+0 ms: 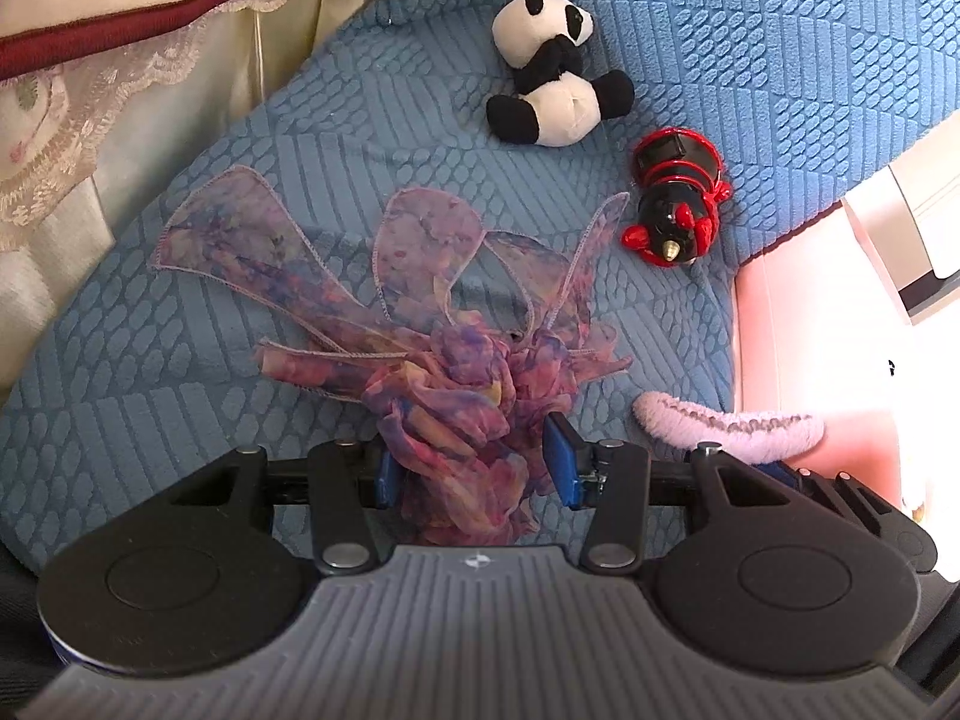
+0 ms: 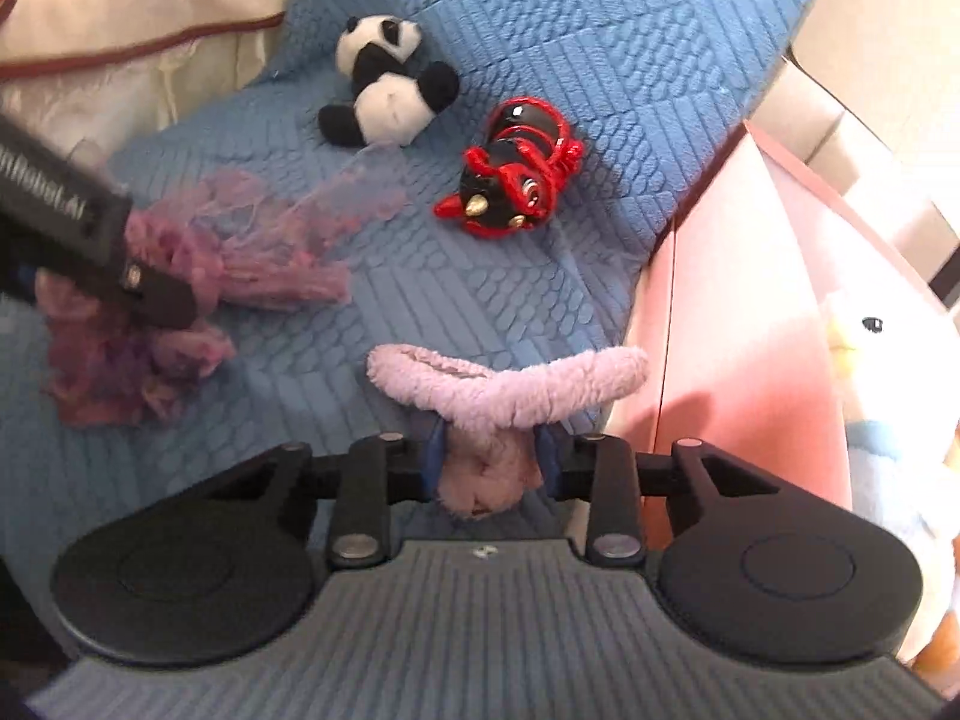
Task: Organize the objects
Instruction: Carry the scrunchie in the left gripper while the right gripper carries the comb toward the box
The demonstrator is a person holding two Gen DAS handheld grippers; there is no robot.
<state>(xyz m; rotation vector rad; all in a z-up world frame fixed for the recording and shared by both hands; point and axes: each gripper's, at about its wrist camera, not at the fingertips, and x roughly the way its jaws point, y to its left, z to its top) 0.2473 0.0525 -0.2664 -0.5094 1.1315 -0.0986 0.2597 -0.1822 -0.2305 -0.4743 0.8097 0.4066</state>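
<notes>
You get bright daylight from the right that blows out the pink surface (image 1: pixel 798 324), strong fisheye bending at the edges, and motion blur across your right wrist view.

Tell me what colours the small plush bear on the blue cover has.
The panda plush is black and white, clearest in the left wrist view.

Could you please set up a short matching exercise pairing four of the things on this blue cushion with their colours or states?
Things:
1. panda
2. scarf
3. fuzzy sock
4. toy figure

States:
A. red and black, lying loose
B. between the right gripper's pads
C. black and white, lying loose
D. between the left gripper's pads

Pairs: 1-C, 2-D, 3-B, 4-A
</notes>
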